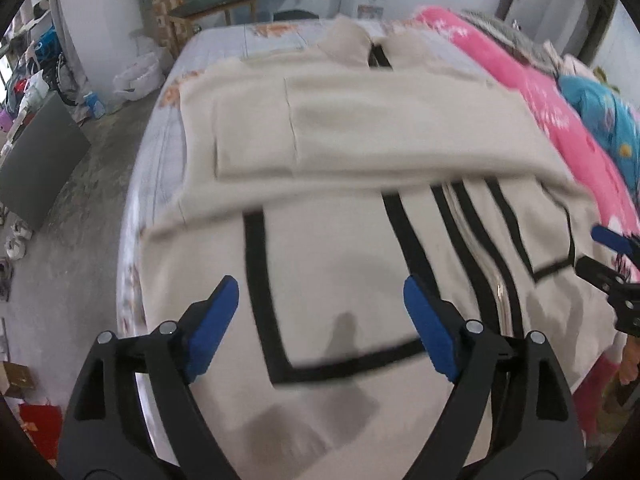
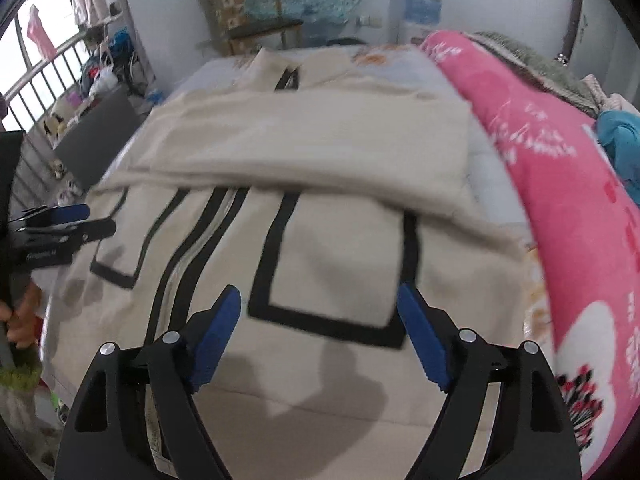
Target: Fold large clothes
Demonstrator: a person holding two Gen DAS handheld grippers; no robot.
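A bed (image 1: 160, 152) carries a pink quilt (image 2: 560, 184) along its right side and a cream jacket (image 1: 340, 240) with black stripes spread flat, its sleeves folded across the chest. Above the jacket's near hem, the left gripper (image 1: 320, 320) and the right gripper (image 2: 320, 328) hover with fingers spread wide, holding nothing.

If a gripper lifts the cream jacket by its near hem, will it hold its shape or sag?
The cream jacket would likely sag: its sleeves are folded flat across the body and drape softly over the bed. It looks thick, so probably fairly heavy. The front zipper may stiffen the middle slightly. Both the left gripper and right gripper are open above it.
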